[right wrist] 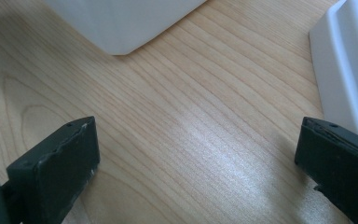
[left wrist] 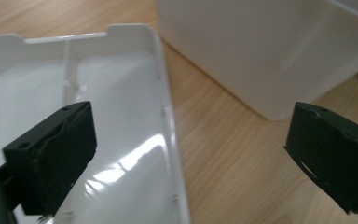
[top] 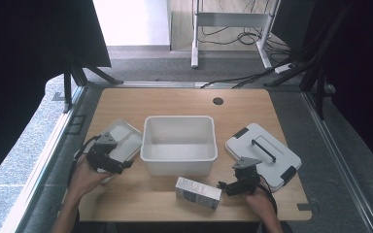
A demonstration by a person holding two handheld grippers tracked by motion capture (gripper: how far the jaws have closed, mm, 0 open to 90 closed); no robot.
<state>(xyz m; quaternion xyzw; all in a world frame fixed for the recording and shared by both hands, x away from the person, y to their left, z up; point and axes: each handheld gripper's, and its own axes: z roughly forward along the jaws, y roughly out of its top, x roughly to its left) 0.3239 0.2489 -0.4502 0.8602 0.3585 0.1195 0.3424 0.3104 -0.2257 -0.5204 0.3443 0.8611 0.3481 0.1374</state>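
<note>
Wooden table [top: 184, 99] with cable hole. On it: white tub [top: 178, 143], divided tray [top: 121, 140], latched lid [top: 263, 153], small box [top: 198, 192].

— Table [top: 252, 104]: we read it as pale wood, visible grain, smooth w/ a soft sheen.
— Agreed. Tray [left wrist: 135, 140]: clear-white plastic, v. glossy, bright glare spots.
— Tub [top: 178, 145]: white plastic, we'd say matt-ish, smooth walls.
— Lid [top: 262, 150]: white plastic, satin; dark handle and clips.
— Box [top: 198, 192]: looks like printed card.
— Left gripper [left wrist: 186, 154] pads: black, matt, scuffed edges.
</note>
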